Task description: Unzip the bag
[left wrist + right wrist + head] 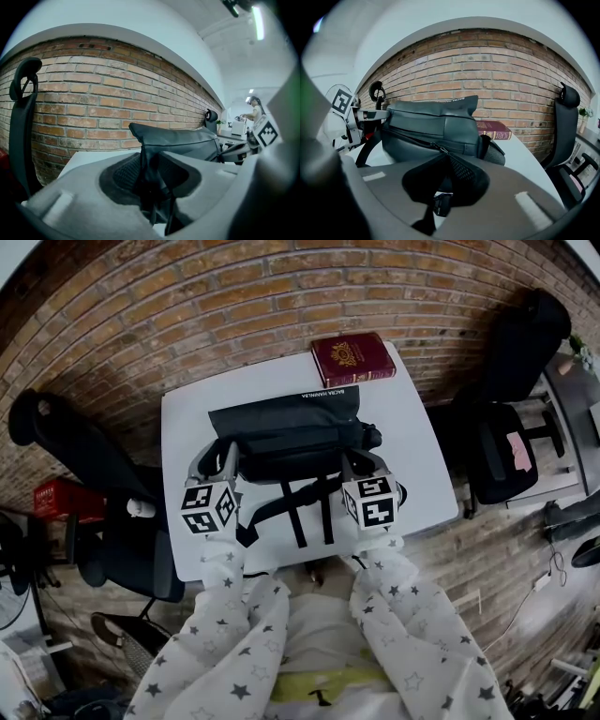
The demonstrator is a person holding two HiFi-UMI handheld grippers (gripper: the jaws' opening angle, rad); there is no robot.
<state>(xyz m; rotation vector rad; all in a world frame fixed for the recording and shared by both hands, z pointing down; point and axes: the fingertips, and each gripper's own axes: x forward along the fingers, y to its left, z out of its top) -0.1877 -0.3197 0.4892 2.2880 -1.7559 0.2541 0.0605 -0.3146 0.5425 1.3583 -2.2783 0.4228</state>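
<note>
A black bag [286,432] lies in the middle of the white table [412,427], its straps trailing toward me. At the bag's left end my left gripper [217,458] is shut on a fold of bag fabric; in the left gripper view the dark material [183,140] stands pinched between the pads [126,173]. My right gripper [354,463] is at the bag's right front. In the right gripper view the zip line runs across the bag [436,124] to the zipper pull [440,150], where the shut jaws meet. A strap buckle [440,205] hangs below them.
A dark red book [352,358] lies on the table's far edge behind the bag. Black office chairs stand left [75,442] and right [511,362] of the table. A brick wall runs behind it. A red box [58,495] sits on the floor at left.
</note>
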